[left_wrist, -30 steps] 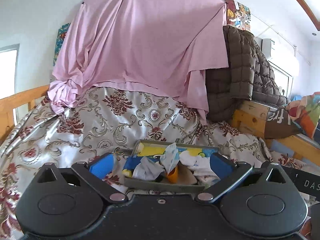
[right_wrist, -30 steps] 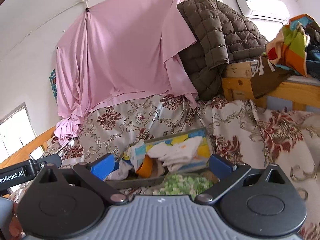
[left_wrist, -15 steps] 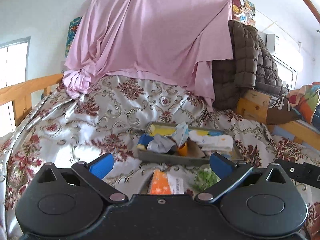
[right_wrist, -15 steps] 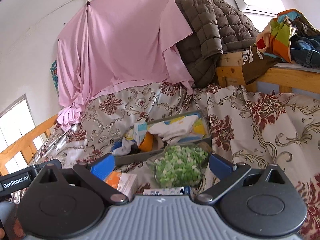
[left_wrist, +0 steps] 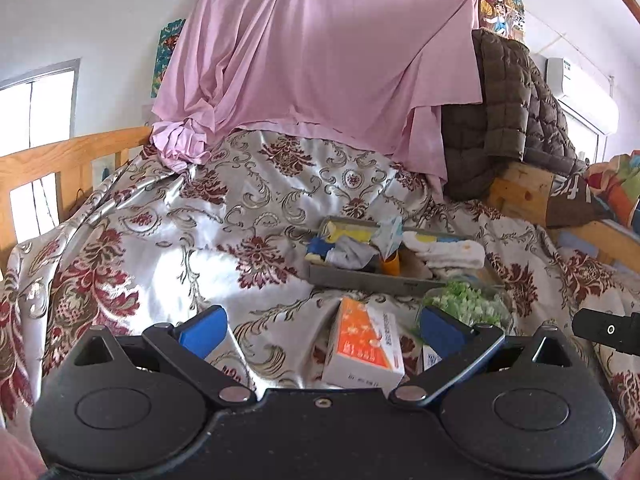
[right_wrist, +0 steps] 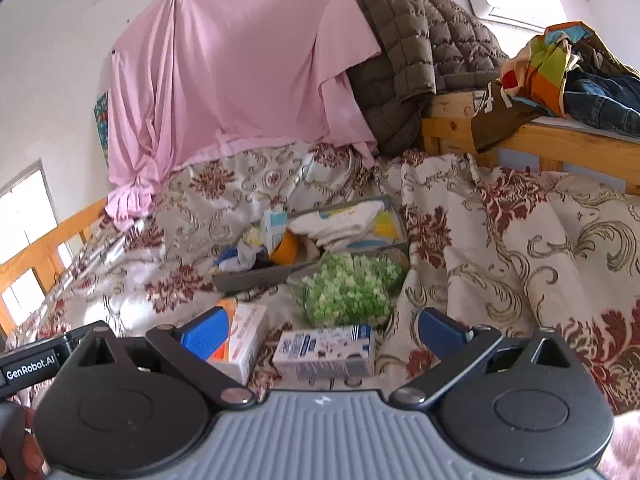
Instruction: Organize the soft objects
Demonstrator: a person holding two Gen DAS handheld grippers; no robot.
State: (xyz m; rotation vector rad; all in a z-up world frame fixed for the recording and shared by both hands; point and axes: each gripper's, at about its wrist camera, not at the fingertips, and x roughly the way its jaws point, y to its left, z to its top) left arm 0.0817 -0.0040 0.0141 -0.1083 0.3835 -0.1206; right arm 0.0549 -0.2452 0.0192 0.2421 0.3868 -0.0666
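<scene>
A grey tray point(left_wrist: 360, 278) point(right_wrist: 256, 276) lies on the floral bedspread, holding white folded socks point(left_wrist: 444, 252) point(right_wrist: 340, 224), a grey cloth, a small patterned pack and an orange piece. In front of it sit a clear bag of green bits point(left_wrist: 464, 304) point(right_wrist: 348, 288), an orange-and-white box point(left_wrist: 366, 346) point(right_wrist: 244, 332) and a blue-and-white pack point(right_wrist: 324, 350). My left gripper point(left_wrist: 320, 330) is open, held back from the orange box. My right gripper point(right_wrist: 320, 330) is open above the blue-and-white pack, with nothing held.
A pink sheet point(left_wrist: 320, 60) hangs over the wall behind the bed. A brown quilted jacket point(right_wrist: 420, 40) drapes over a wooden frame point(right_wrist: 540, 140) at the right with clothes piled on it. A wooden rail point(left_wrist: 60, 168) runs along the left.
Both grippers have drawn back from the tray, so the boxes and the green bag in front of it came into view. Both stayed open and held nothing.
</scene>
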